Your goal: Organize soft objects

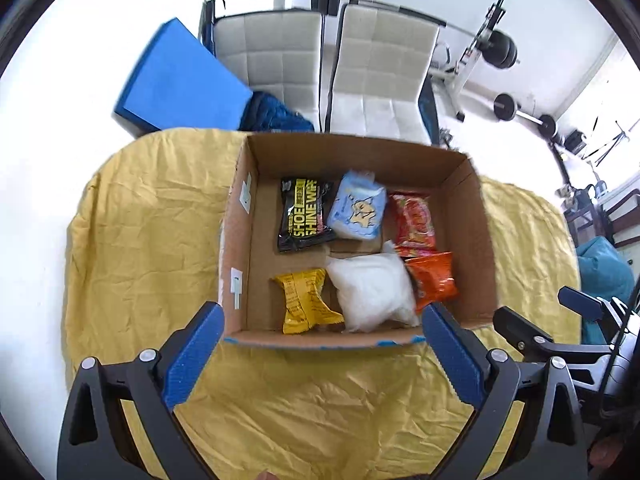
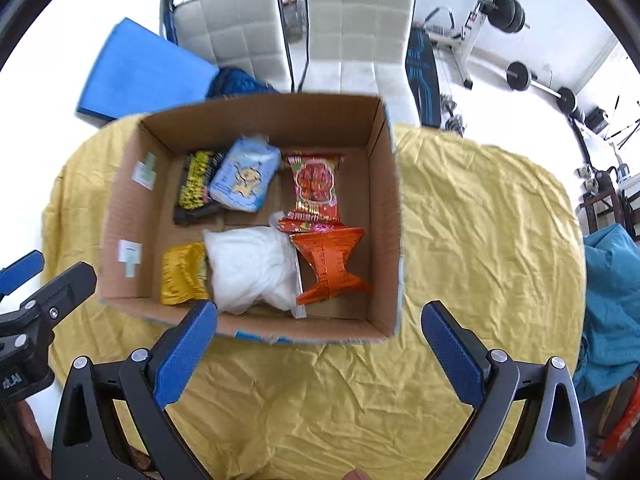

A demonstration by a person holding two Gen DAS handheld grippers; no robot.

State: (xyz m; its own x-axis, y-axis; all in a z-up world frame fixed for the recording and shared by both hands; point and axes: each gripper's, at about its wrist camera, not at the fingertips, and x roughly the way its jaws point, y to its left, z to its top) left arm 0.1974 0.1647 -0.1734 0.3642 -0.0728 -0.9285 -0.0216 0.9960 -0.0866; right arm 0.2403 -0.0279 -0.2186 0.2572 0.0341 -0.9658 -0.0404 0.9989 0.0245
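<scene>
An open cardboard box stands on a yellow cloth. Inside lie a black shoe-wipes pack, a light blue tissue pack, a red snack packet, an orange packet, a white soft bag and a yellow packet. My left gripper is open and empty, above the box's near edge. My right gripper is open and empty, likewise.
Two white chairs stand behind the table. A blue mat lies on the floor at left. Weight equipment is at back right. A teal bag sits right.
</scene>
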